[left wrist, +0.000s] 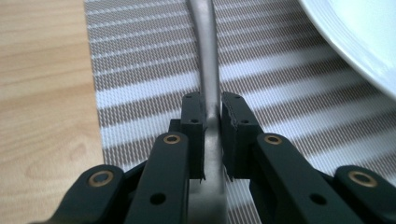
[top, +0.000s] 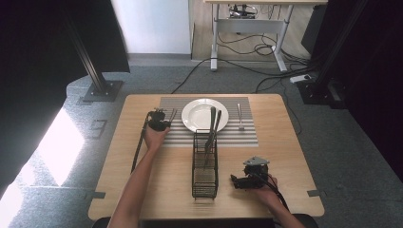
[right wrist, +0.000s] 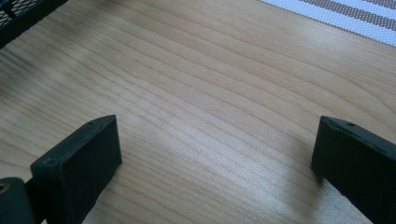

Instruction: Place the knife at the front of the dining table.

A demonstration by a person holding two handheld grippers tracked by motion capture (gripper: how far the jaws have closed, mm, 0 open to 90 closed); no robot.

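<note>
My left gripper [top: 159, 118] [left wrist: 212, 112] is over the left part of the striped placemat [top: 185, 135] [left wrist: 140, 70], just left of the white plate [top: 205, 115] [left wrist: 359, 37]. Its pads are shut on the handle of a grey metal utensil [left wrist: 208, 56], which runs forward over the mat; its far end [top: 172, 114] points away from the person. My right gripper [top: 243, 178] [right wrist: 215, 144] rests low over bare wood near the front right of the table, jaws wide open with nothing between them.
A black wire basket [top: 205, 183] [right wrist: 23, 14] stands mid-table with two utensils [top: 213, 128] leaning out over the plate's edge. Another utensil [top: 240, 116] lies on the mat right of the plate. The wooden table [top: 133, 156] is bare on the left.
</note>
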